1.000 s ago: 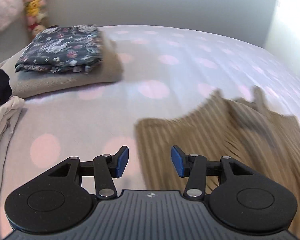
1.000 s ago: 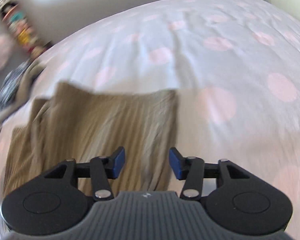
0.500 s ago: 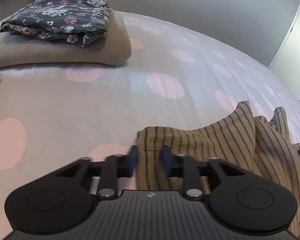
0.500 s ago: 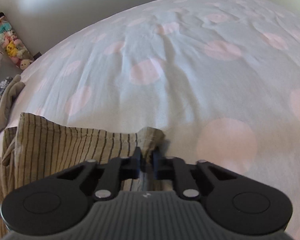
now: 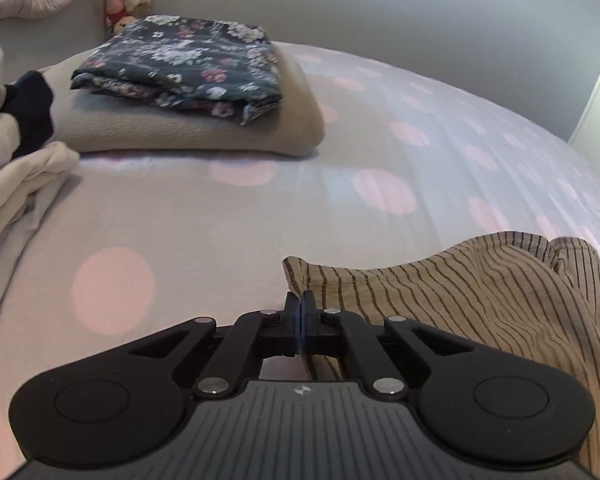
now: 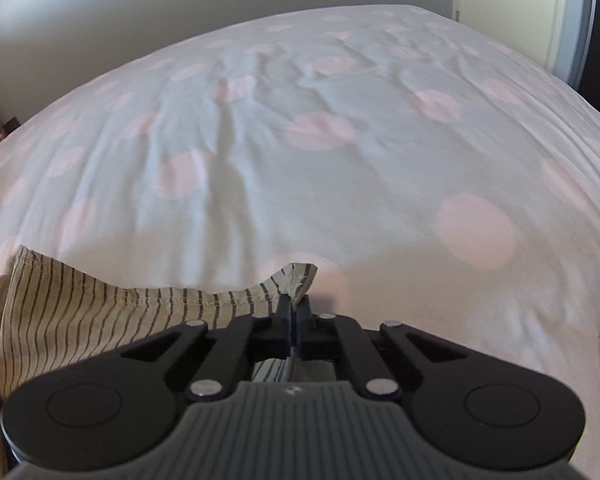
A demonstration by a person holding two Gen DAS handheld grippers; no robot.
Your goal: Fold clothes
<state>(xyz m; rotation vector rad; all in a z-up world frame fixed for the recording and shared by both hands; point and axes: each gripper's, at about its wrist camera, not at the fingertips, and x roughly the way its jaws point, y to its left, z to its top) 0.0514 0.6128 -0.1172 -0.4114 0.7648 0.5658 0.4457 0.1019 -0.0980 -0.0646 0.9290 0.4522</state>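
Note:
A tan garment with thin dark stripes (image 5: 480, 292) lies on the bed. In the left wrist view its left corner sticks up between the pads of my left gripper (image 5: 300, 300), which is shut on it. The cloth runs off to the lower right in loose folds. In the right wrist view the same striped garment (image 6: 100, 308) spreads to the left, and its right corner pokes up out of my right gripper (image 6: 294, 304), which is shut on that corner. The hem hangs between the two corners.
The bed has a pale cover with pink dots (image 5: 384, 196). At its far left sits a folded beige blanket (image 5: 188, 128) with a folded dark floral cloth (image 5: 180, 64) on top. Cream clothing (image 5: 16, 176) and a dark sock (image 5: 28, 104) lie at the left edge.
Both grippers went from open above the striped garment to shut on its two corners. The corners now stand lifted off the bed cover.

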